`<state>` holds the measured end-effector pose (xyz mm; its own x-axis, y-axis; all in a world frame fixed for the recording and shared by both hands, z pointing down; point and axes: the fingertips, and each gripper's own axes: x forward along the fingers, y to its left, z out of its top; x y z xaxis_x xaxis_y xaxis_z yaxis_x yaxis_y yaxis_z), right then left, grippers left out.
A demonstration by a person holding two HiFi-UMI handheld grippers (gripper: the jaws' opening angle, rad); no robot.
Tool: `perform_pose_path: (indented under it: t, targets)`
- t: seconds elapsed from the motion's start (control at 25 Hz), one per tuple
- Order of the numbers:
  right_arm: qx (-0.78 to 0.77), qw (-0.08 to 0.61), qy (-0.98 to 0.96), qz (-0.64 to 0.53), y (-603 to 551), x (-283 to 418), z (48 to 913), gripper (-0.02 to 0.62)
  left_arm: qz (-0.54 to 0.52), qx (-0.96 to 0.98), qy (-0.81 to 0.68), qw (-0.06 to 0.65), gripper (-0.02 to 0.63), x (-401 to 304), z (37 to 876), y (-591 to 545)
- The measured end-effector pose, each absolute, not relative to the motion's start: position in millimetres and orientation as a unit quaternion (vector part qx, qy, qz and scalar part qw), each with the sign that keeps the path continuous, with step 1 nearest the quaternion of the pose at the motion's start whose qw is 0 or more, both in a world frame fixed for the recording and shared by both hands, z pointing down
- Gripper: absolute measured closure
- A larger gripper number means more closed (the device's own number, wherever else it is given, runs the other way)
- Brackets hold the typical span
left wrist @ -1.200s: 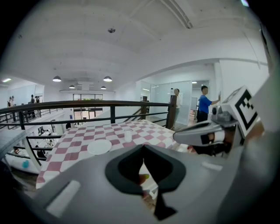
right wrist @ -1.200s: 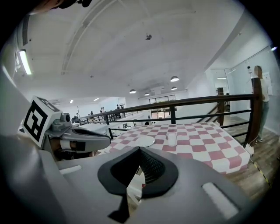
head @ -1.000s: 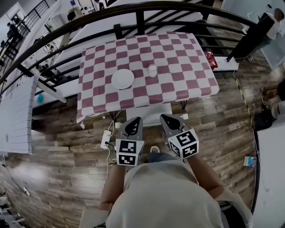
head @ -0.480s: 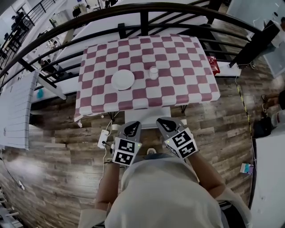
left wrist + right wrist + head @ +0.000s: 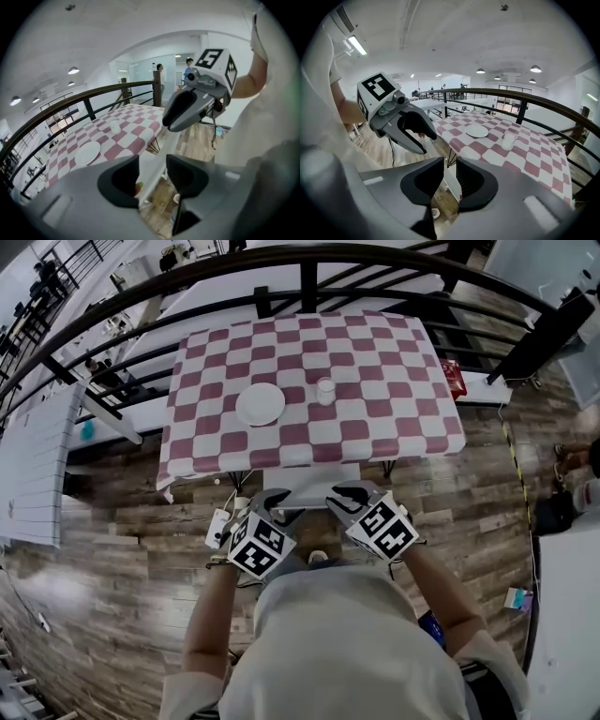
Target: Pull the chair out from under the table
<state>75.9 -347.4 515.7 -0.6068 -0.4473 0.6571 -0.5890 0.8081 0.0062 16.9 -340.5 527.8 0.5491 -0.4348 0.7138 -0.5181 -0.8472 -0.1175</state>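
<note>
I am holding both grippers low at the near edge of the bench (image 5: 225,442), which is wearing a red-and-white checked cloth. The chair (image 5: 314,482) is sitting tucked under that near edge, with only its white back showing from above. The left gripper (image 5: 276,502) is pointing down at the chair's back. Its fingers (image 5: 187,176) have just been opening and are standing wide apart, with the white top edge of the chair running between them. I am not seeing either pad pressing on it. The right gripper (image 5: 350,495) is hovering just beside the left one. Its fingers (image 5: 473,180) have just been opening too and are standing a narrower way apart, with the chair's edge showing in the gap, unclamped. A white plate (image 5: 260,404) and a white cup (image 5: 325,390) are sitting on the cloth, well beyond the grippers. A dark railing (image 5: 308,285) is curving behind the bench.
</note>
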Motion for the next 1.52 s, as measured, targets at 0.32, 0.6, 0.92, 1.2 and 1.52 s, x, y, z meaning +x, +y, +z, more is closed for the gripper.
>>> perform_pose_path:
  t: [0.32,0.6,0.92,1.2,1.52]
  targets:
    - [0.225,0.395,-0.887,0.077,-342.4,73.2,526.7,0.495,0.440,0.875,-0.200,0.010,0.402,25.6,540.6,-337.8]
    - [0.181,0.429,-0.883,0.057,-339.8,69.2,536.4,0.476,0.473,0.864,-0.172,-0.013,0.402,29.9,553.0,-340.8]
    - [0.119,0.483,-0.867,0.038,-332.2,64.4,556.1,0.459,0.504,0.852,-0.139,-0.019,0.403,31.9,570.1,-338.3]
    - [0.093,0.518,-0.850,0.015,-335.7,63.3,569.9,0.460,0.523,0.843,-0.122,-0.032,0.413,36.3,578.9,-339.0]
    - [0.066,0.549,-0.833,-0.001,-339.6,62.4,585.9,0.460,0.549,0.829,-0.097,-0.040,0.413,38.9,593.7,-342.2]
